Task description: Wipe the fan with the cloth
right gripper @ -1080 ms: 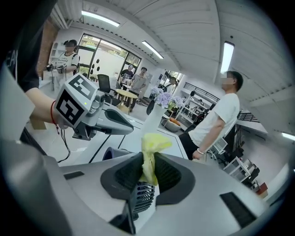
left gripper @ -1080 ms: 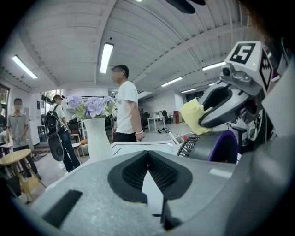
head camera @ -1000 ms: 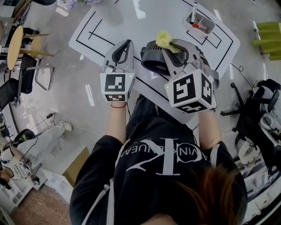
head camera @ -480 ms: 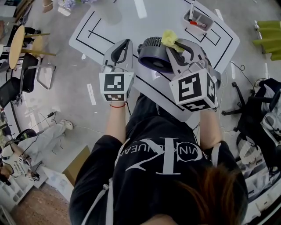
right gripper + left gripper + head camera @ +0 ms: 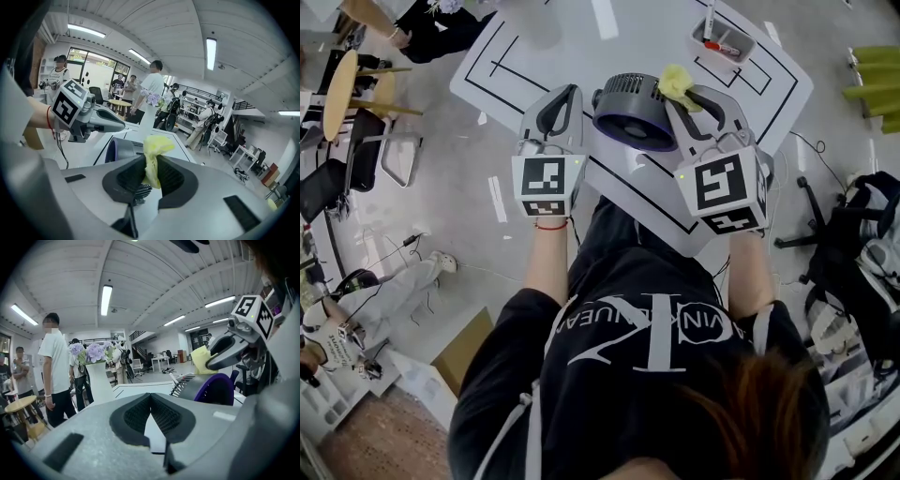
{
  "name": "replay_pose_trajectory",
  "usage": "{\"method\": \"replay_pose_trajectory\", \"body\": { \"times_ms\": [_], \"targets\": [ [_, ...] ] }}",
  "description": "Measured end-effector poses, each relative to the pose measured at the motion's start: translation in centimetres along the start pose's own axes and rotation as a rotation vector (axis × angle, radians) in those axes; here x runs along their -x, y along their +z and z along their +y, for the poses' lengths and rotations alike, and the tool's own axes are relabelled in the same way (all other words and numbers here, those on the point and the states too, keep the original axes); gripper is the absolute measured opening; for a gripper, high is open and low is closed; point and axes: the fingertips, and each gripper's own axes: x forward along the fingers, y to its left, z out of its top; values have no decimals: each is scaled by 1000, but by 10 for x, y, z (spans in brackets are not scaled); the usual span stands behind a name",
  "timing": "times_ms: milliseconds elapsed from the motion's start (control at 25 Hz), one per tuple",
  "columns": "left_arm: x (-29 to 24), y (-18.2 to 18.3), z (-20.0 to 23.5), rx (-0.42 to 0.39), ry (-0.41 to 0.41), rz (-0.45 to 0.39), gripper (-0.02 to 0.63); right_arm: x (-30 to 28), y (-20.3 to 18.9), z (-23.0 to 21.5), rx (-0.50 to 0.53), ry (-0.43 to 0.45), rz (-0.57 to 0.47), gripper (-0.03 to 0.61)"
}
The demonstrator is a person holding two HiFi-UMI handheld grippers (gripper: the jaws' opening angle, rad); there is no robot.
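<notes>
Looking down from your head, the fan [image 5: 633, 111] stands on the white table [image 5: 534, 42], with the yellow cloth [image 5: 678, 82] at its far right edge. In the left gripper view, your left gripper [image 5: 150, 397] sits left of the fan, jaws pressed together on nothing. In the right gripper view, your right gripper [image 5: 151, 164] pinches the cloth.

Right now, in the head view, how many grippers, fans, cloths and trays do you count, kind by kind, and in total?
Grippers: 2 (left gripper, right gripper)
Fan: 1
Yellow cloth: 1, pinched in the right gripper's jaws
Tray: 1
Total: 5
</notes>
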Motion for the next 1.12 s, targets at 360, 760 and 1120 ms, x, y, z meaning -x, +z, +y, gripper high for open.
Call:
{"method": "replay_pose_trajectory", "body": {
  "times_ms": [360, 760, 1120],
  "targets": [
    [8, -2, -11, 3, 23, 6, 11, 5, -16, -2, -29, 0, -10, 74],
    [22, -3, -20, 13, 69, 8, 11, 6, -39, -1, -47, 16, 3, 74],
    [32, -9, -42, 29, 92, 20, 11, 3, -60, 4, -54, 40, 10, 74]
  ]
}}
